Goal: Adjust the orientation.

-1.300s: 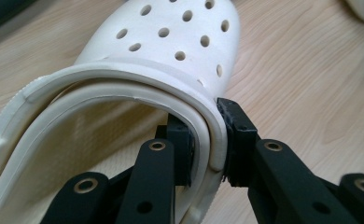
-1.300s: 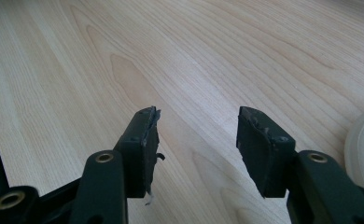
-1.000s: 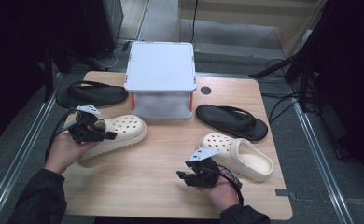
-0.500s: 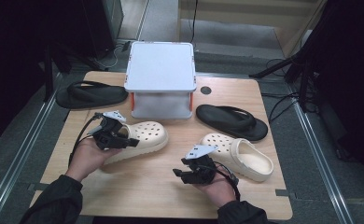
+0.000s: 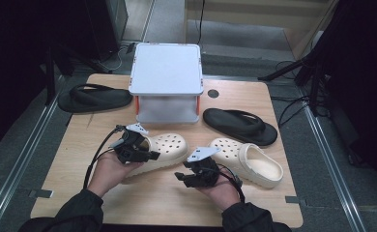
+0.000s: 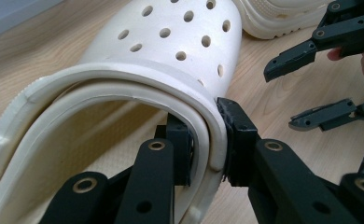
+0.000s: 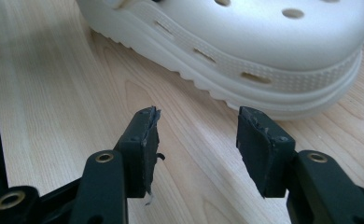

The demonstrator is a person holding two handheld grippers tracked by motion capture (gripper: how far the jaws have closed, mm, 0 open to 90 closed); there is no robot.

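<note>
Cream foam is what your left gripper (image 6: 207, 140) has hold of: its jaws are clamped on the thin heel rim of one clog (image 5: 165, 147), one pad inside the opening and one outside. That clog sits near the middle of the table (image 5: 80, 193), in front of the grey box (image 5: 166, 72), with its toe close to the second clog (image 5: 252, 162), which lies toward your right. Your right gripper (image 7: 196, 135) holds nothing; its jaws stand apart over bare wood, aimed at the side of the clog in front of it but not touching it.

Risks noted. The grip is on a narrow, soft edge, so in my judgement a quick pull or twist could let the rim fold and slip out of the pads. The two grippers are close together; moving the held clog further right could knock it against the right gripper or the second clog. The black sandal (image 5: 239, 125) behind lies near enough to be nudged.
</note>
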